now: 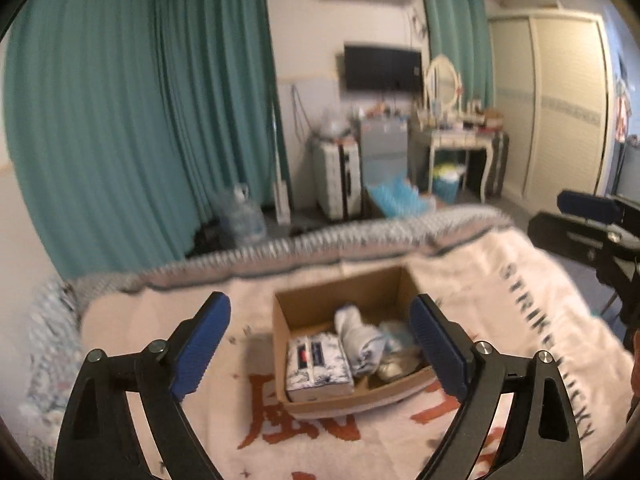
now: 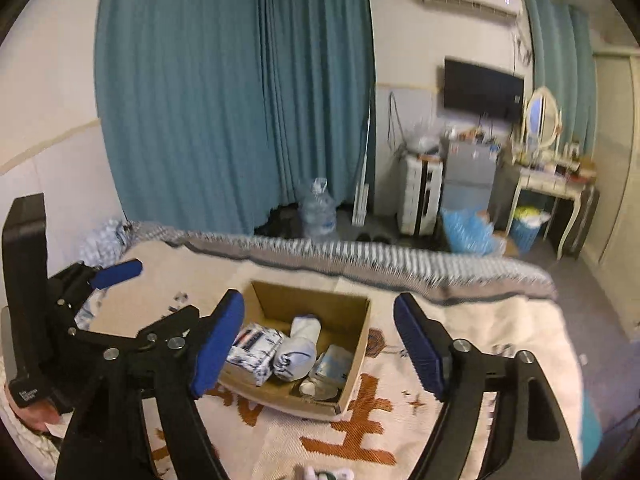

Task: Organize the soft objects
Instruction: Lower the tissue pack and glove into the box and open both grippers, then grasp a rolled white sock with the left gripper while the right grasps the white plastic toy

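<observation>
An open cardboard box sits on the blanket-covered bed. Inside lie a blue-patterned tissue pack, a rolled white cloth and a pale plastic-wrapped packet. My left gripper is open and empty, held above the box; it also shows in the right wrist view at the left. My right gripper is open and empty above the box; it shows at the right edge of the left wrist view.
The bed's patterned edge runs across behind the box. Beyond it on the floor stand a water jug, a suitcase, a small fridge and a dressing table. Teal curtains hang behind.
</observation>
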{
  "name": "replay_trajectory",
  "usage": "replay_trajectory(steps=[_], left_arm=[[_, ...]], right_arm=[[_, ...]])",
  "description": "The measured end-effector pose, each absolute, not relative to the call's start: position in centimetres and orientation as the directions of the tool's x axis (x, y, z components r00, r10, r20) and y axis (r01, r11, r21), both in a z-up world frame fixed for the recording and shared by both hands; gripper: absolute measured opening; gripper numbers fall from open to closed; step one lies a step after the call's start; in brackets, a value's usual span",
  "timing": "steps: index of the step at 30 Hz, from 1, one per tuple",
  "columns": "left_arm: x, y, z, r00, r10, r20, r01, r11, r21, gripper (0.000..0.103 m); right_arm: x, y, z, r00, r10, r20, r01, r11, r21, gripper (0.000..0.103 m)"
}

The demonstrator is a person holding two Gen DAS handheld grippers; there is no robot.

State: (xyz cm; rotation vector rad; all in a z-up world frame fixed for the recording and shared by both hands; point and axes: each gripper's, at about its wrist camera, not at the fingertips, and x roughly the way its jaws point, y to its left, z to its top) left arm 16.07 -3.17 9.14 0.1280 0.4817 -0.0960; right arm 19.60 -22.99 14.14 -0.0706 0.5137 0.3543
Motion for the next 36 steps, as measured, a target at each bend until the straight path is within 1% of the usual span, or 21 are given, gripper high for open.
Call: replay_trajectory(steps=[2, 3, 4, 8, 11, 15, 19, 23, 27, 29, 31, 32, 34, 36], left_arm=[[13.6, -3.0, 11.5, 0.900, -0.065, -0.431, 0.116, 0.989, 0.094, 0.094], [12.1, -2.9, 12.6, 0.908, -0.062, -0.415, 0.109, 0.990, 0.092, 0.094], [11.1, -2.8, 13.3, 0.911, -0.058, -0.408, 0.103, 0.990, 0.091, 0.094], [7.0, -2.3, 14.7, 0.917, -0.057, -0.394, 0.100, 0.991, 0.088, 0.094], [4.3, -1.7, 14.1, 0.919, -0.079, -0.385, 0.116, 0.990, 0.074, 0.094], [2.1, -1.1, 10.8, 0.918, -0.097, -0.384, 0.135, 0.988, 0.073, 0.094], [2.0, -0.5, 5.6, 0.882, -0.095, -0.462, 0.140, 0.988, 0.064, 0.094], [2.8, -0.4, -0.3, 0.856, -0.023, -0.517, 0.088, 0.991, 0.101, 0.094], [3.4, -0.1, -5.2, 0.809, -0.025, -0.587, 0.074, 0.996, 0.060, 0.094], [4.1, 0.1, -7.4, 0.784, 0.006, -0.621, 0.034, 0.998, 0.052, 0.094], [4.9, 0.9, -9.4, 0.758, 0.055, -0.650, -0.047, 0.998, 0.030, 0.094], [5.4, 1.2, -10.4, 0.744, 0.054, -0.666, -0.063, 0.998, 0.010, 0.094], [6.2, 1.7, -12.5, 0.702, 0.029, -0.712, -0.056, 0.998, -0.014, 0.094], [6.5, 1.7, -14.2, 0.674, 0.011, -0.738, -0.032, 0.999, -0.014, 0.094]], right_arm=[[16.6, -23.6, 16.8, 0.831, 0.309, -0.463, -0.346, 0.938, 0.006, 0.088], [15.5, -23.7, 17.7, 0.837, 0.305, -0.455, -0.343, 0.939, -0.002, 0.095], [14.1, -23.8, 18.5, 0.843, 0.297, -0.448, -0.339, 0.941, -0.015, 0.098], [9.2, -24.2, 20.1, 0.847, 0.264, -0.461, -0.317, 0.947, -0.041, 0.098], [6.8, -24.5, 19.3, 0.836, 0.261, -0.483, -0.309, 0.951, -0.021, 0.098], [4.1, -24.4, 16.0, 0.811, 0.293, -0.507, -0.330, 0.944, 0.018, 0.098], [3.0, -24.0, 10.8, 0.785, 0.302, -0.541, -0.331, 0.943, 0.046, 0.098], [3.8, -23.2, 5.2, 0.767, 0.252, -0.589, -0.299, 0.954, 0.019, 0.098], [5.6, -23.0, -0.3, 0.701, 0.264, -0.662, -0.296, 0.953, 0.067, 0.097], [6.7, -23.1, -3.1, 0.672, 0.253, -0.696, -0.276, 0.958, 0.081, 0.094], [7.7, -23.2, -5.4, 0.646, 0.244, -0.723, -0.257, 0.962, 0.094, 0.088], [8.4, -23.3, -6.9, 0.627, 0.243, -0.740, -0.244, 0.964, 0.110, 0.087], [9.9, -23.4, -9.4, 0.594, 0.233, -0.770, -0.217, 0.968, 0.125, 0.077], [11.0, -23.5, -11.4, 0.559, 0.234, -0.796, -0.200, 0.969, 0.144, 0.070]])
